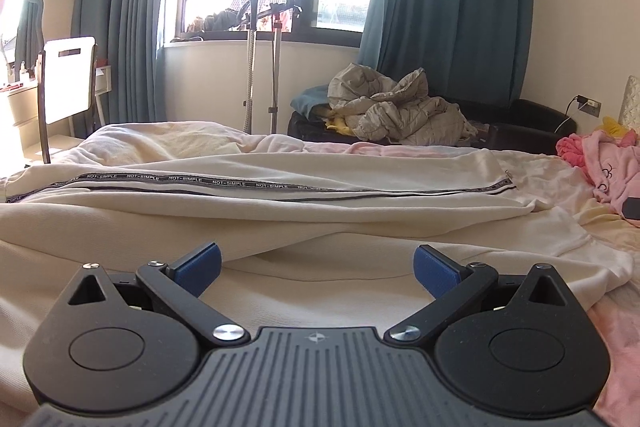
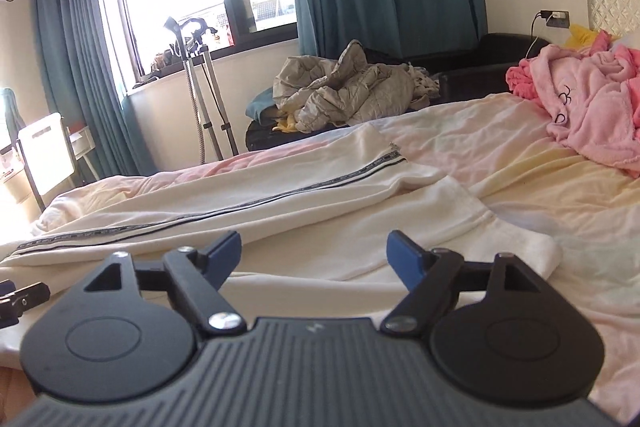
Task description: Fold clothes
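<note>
Cream trousers [image 1: 280,195] lie lengthwise across the bed [image 2: 540,187], one leg over the other, striped side tape facing up; waist end seems toward 9 o'clock in both views, hems toward 3 o'clock. Left gripper [image 1: 318,265] released, jaws spread wide, hovering low over the near leg with nothing between the pads. Right gripper [image 2: 314,259] also released, jaws wide, just short of the near leg, its hem [image 2: 520,243] at 2 o'clock from it.

Step, as I judge: pre-grasp, fold not yet begun; trousers laid out but still rumpled.

Next move likely needs both grippers down onto the near edge, a pinch at each end, then hem carried over toward the waist. Legs should be squared first or the fold goes crooked.

Pink robe [image 2: 592,99] sits at 2 o'clock, well apart.
</note>
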{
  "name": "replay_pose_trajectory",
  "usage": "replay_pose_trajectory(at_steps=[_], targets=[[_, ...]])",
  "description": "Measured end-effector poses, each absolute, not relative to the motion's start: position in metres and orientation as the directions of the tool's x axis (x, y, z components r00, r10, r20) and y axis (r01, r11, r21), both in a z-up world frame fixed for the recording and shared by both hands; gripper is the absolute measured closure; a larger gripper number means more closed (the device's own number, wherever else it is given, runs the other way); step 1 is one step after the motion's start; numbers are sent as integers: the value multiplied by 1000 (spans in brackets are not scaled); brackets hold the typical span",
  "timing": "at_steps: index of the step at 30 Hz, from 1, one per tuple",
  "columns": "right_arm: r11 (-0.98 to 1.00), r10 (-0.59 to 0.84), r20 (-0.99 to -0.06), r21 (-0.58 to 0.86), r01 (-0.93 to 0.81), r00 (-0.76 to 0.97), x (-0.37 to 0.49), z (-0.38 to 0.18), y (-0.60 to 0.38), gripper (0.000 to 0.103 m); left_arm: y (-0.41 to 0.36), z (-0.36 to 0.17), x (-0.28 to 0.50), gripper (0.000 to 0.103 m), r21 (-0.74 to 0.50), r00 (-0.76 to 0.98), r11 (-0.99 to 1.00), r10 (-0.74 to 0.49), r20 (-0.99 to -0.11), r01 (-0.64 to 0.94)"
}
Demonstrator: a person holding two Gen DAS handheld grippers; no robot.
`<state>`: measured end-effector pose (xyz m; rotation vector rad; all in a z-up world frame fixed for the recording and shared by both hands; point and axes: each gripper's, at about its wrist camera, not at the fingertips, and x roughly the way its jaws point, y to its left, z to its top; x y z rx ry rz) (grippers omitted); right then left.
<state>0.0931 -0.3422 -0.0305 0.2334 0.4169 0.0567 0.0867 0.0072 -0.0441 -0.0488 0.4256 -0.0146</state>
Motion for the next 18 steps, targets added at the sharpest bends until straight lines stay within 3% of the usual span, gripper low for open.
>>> replay_pose_trajectory(at_steps=[5, 14, 16, 18], targets=[[971, 136, -386, 237, -44, 912, 75, -33, -332, 19, 21, -34, 78, 0, -51, 906, 998, 22, -424, -48], [977, 202, -371, 142, -160, 906, 67, -30, -311, 8, 52, -1, 40, 0, -18, 922, 992, 111, -370, -127], [975, 212, -371, 144, -170, 904, 67, -32, -311, 0, 72, 9, 34, 0, -64, 913, 979, 158, -376, -196], [970, 230, -365, 159, -183, 902, 68, -33, -314, 0, 95, 17, 26, 0, -127, 899, 948, 228, -374, -293]])
